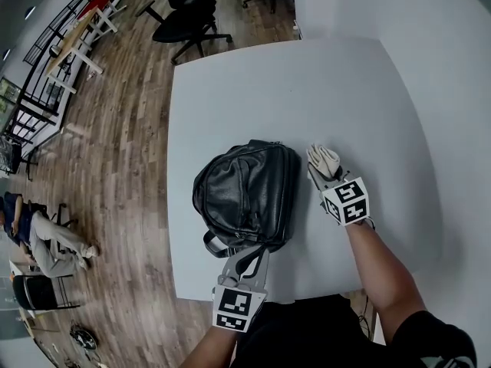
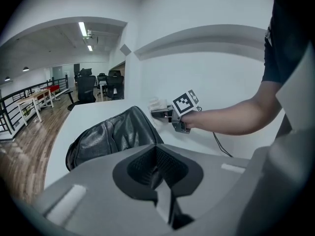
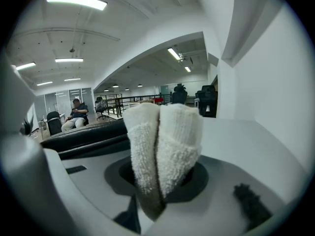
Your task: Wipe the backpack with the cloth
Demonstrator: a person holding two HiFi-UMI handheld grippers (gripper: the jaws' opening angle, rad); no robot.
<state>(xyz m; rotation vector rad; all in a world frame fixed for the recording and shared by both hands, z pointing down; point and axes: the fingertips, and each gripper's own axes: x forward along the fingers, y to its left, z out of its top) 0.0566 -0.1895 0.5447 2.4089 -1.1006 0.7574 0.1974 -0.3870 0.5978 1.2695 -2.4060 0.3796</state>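
A black leather backpack (image 1: 245,194) lies on the white table (image 1: 307,90), near its front left corner. My left gripper (image 1: 245,265) is at the bag's near end, shut on a black strap loop (image 1: 239,256); in the left gripper view the strap (image 2: 156,165) fills the dark gap in my left gripper (image 2: 160,183). My right gripper (image 1: 323,176) is shut on a folded white cloth (image 1: 324,159), just right of the bag and apart from it. The cloth (image 3: 165,141) stands upright out of the right gripper (image 3: 162,181), with the backpack (image 3: 83,134) to its left.
The table's left edge (image 1: 170,205) runs close beside the bag, with wooden floor below. Black office chairs (image 1: 188,14) stand beyond the far corner. A person sits far left (image 1: 38,240). A thin cable (image 2: 221,146) trails under the right forearm.
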